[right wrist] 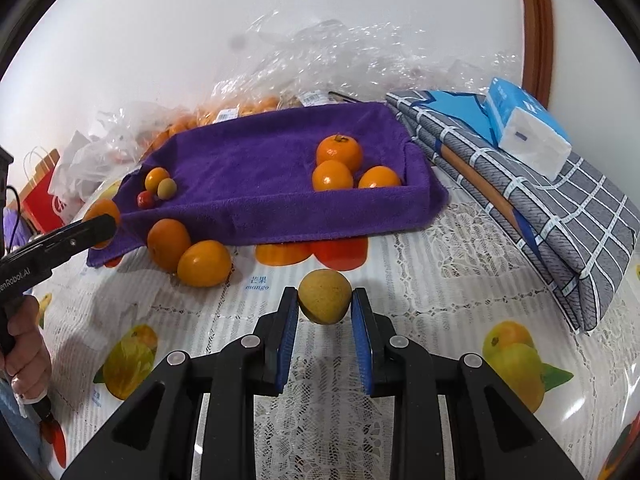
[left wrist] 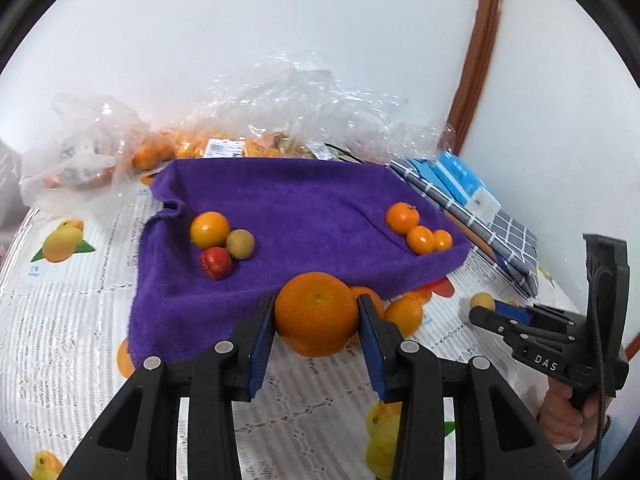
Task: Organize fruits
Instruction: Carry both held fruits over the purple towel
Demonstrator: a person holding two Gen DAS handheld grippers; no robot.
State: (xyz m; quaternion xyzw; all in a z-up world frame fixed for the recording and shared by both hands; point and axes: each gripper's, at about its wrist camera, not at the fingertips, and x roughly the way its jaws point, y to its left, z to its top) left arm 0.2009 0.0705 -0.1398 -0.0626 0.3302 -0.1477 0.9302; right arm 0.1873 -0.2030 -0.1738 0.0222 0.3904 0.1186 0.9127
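Note:
My left gripper (left wrist: pixel 317 312) is shut on a large orange (left wrist: pixel 316 314), held above the table at the near edge of the purple-towel tray (left wrist: pixel 280 200). My right gripper (right wrist: pixel 325 300) is shut on a small yellow-brown fruit (right wrist: pixel 325 296), in front of the tray (right wrist: pixel 280 152). In the tray, three oranges (right wrist: pixel 340 164) lie at the right end; an orange, a greenish fruit and a small red fruit (left wrist: pixel 216 263) lie at the left end. Two loose oranges (right wrist: pixel 188 256) sit on the table by the tray's near left corner.
Clear plastic bags of oranges (left wrist: pixel 224 136) lie behind the tray against the wall. A folded grey checked cloth (right wrist: pixel 540 208) with a blue tissue pack (right wrist: pixel 524 128) lies to the right. A red paper bag (right wrist: pixel 40 196) stands far left. The tablecloth has printed fruit.

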